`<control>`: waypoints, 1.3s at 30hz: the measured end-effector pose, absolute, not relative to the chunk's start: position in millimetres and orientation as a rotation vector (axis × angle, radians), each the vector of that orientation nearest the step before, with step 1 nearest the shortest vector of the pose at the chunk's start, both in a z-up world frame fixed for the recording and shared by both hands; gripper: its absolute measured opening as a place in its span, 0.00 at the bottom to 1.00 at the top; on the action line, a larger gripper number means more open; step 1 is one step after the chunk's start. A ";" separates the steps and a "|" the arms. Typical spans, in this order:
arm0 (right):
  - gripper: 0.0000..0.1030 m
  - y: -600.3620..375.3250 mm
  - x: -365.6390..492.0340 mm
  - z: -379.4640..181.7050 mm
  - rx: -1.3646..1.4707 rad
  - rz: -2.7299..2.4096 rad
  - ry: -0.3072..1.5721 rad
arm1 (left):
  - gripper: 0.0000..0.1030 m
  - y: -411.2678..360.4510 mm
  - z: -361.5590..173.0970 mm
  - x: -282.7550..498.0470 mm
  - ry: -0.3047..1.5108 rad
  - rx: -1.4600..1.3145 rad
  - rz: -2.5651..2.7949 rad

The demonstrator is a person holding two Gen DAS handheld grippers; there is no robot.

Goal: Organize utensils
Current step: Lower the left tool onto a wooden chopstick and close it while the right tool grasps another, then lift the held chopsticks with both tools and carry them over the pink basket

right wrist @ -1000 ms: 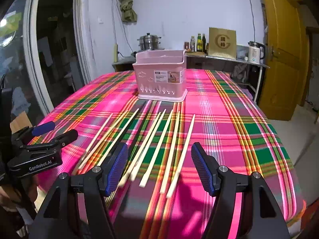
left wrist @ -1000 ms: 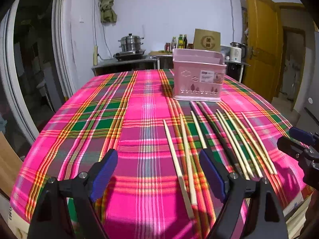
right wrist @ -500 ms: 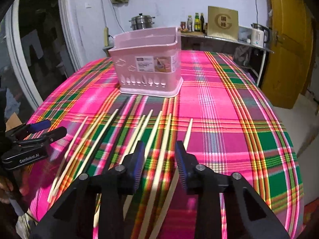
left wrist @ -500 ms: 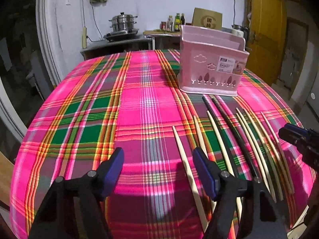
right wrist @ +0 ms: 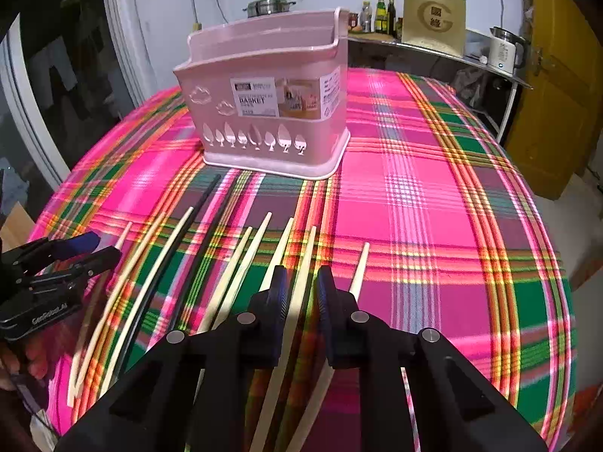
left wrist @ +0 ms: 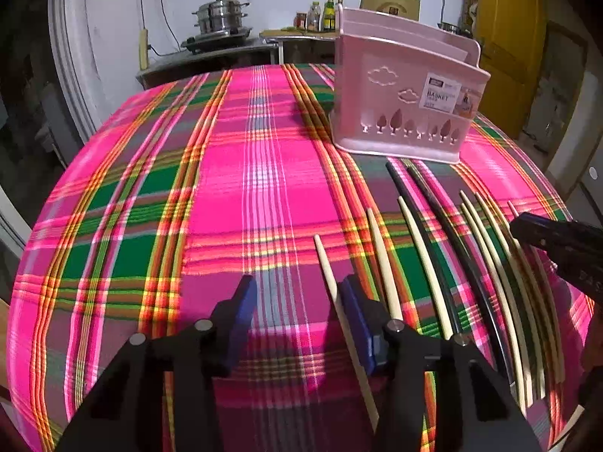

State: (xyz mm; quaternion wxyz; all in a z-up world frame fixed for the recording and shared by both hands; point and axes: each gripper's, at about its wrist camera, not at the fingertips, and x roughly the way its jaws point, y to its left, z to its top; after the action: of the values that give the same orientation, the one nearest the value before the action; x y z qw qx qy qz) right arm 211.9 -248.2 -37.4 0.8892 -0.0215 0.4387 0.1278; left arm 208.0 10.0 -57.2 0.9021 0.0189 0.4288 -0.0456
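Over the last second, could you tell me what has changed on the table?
Both grippers advanced toward the pink basket. The right gripper narrowed around one pale chopstick; the left gripper narrowed slightly, still open. The chopsticks and basket stayed put.

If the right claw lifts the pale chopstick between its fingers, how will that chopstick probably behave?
The pale chopstick is thin and looks wooden, so probably light and stiff. It is long, and the right claw straddles it away from its far tip, so it may tilt when lifted. Its slim tapered shape may slip or roll on the plaid tablecloth.
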 end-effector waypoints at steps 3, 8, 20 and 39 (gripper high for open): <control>0.15 -247.4 220.9 -43.3 -0.045 0.264 0.943 | 0.47 9.3 -57.1 210.0 0.887 0.043 -0.097; 0.08 -245.4 226.7 -43.3 -0.060 0.261 0.949 | 0.35 6.3 -56.3 215.0 0.893 0.059 -0.102; 0.06 -246.5 219.1 -21.3 -0.015 0.296 0.904 | 0.06 3.3 -43.4 211.2 0.900 0.046 -0.165; 0.06 -246.7 189.7 82.5 0.028 0.377 0.674 | 0.06 16.3 76.5 184.6 0.666 -0.020 -0.297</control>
State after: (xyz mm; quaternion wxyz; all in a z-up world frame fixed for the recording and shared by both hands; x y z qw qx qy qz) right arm 189.7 -246.7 82.5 0.9263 0.0137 0.3285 0.1840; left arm 184.6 16.3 76.5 0.9342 -0.0097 0.3257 -0.1452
